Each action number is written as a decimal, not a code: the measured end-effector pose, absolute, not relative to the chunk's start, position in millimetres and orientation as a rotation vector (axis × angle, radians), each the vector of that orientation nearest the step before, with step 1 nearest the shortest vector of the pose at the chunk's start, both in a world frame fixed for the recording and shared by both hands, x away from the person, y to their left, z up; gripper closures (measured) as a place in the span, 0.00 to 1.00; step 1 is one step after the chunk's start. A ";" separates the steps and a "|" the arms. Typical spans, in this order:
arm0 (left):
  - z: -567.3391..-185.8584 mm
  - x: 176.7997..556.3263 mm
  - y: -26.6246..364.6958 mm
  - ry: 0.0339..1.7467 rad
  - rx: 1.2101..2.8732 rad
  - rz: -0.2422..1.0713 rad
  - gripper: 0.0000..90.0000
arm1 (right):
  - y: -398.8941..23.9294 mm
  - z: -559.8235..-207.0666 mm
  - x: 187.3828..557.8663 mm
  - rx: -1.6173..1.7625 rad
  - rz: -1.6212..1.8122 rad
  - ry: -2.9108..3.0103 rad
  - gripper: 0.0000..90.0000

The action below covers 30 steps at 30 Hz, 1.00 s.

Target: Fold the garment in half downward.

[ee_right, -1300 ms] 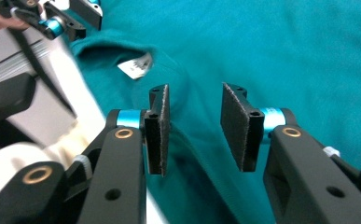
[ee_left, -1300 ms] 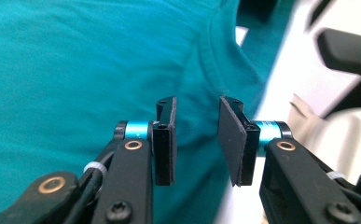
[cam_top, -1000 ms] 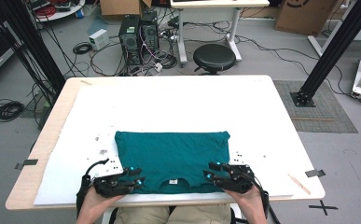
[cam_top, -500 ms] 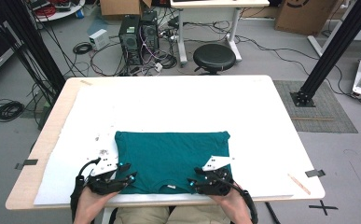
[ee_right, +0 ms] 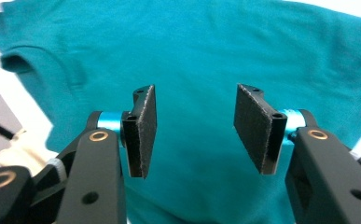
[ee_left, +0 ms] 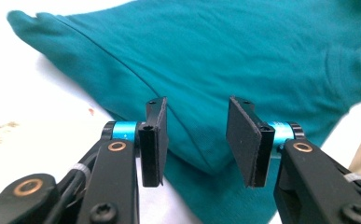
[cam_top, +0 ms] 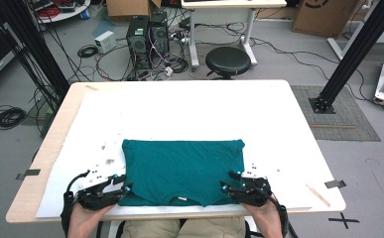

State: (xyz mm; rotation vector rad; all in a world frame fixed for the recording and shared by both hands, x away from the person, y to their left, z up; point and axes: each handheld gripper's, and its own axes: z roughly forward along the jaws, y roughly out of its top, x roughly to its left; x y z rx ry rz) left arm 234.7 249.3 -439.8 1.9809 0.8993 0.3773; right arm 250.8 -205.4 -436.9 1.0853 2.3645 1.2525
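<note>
A teal T-shirt (cam_top: 182,168) lies folded flat on the white table cover, its collar at the near edge. My left gripper (cam_top: 121,182) is at the shirt's near left corner. In the left gripper view its jaws (ee_left: 197,121) stand apart over that corner of the shirt (ee_left: 243,56), after closing a little, and the pads press on nothing. My right gripper (cam_top: 227,181) is at the near right corner. In the right gripper view it (ee_right: 194,112) hangs open above the cloth (ee_right: 206,46); its jaws have just been opening, with nothing gripped between them.
The white cover (cam_top: 189,114) spans the wooden table (cam_top: 40,163). A thin wooden stick (cam_top: 318,195) lies at the near right. Behind the table stand a black stool (cam_top: 227,59), computer towers (cam_top: 147,37) with cables, and black frame posts (cam_top: 351,54).
My left gripper has slid left along the shirt's near edge. My right gripper went left half a second ago and has come back right. The shirt has not moved.
</note>
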 end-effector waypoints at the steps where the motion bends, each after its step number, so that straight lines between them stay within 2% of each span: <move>1: -440.0 232.6 249.0 0.881 1.985 0.367 0.65 | -208.1 -437.6 250.6 1.097 1.248 2.355 0.56; 8: -442.8 222.8 259.9 0.891 1.976 0.342 0.65 | -223.8 -440.0 244.9 1.137 1.273 2.324 0.56; 11: -447.6 227.2 257.0 0.908 1.976 0.334 0.68 | -228.2 -442.1 245.2 1.161 1.279 2.307 0.56; 13: -451.9 232.2 251.9 0.912 2.015 0.331 0.73 | -229.0 -443.2 246.2 1.162 1.280 2.303 0.56; 16: -452.0 231.4 249.5 0.890 2.035 0.355 0.90 | -229.5 -443.3 245.7 1.165 1.279 2.302 0.56; 17: -450.7 230.2 250.8 0.881 2.045 0.363 0.93 | -229.7 -443.1 244.9 1.181 1.276 2.305 0.56; 24: -450.8 223.9 260.1 0.885 2.043 0.341 0.95 | -237.5 -442.2 246.1 1.201 1.271 2.267 0.57; 30: -446.5 224.7 262.2 0.869 2.054 0.315 0.94 | -239.7 -443.1 246.2 1.197 1.243 2.260 0.61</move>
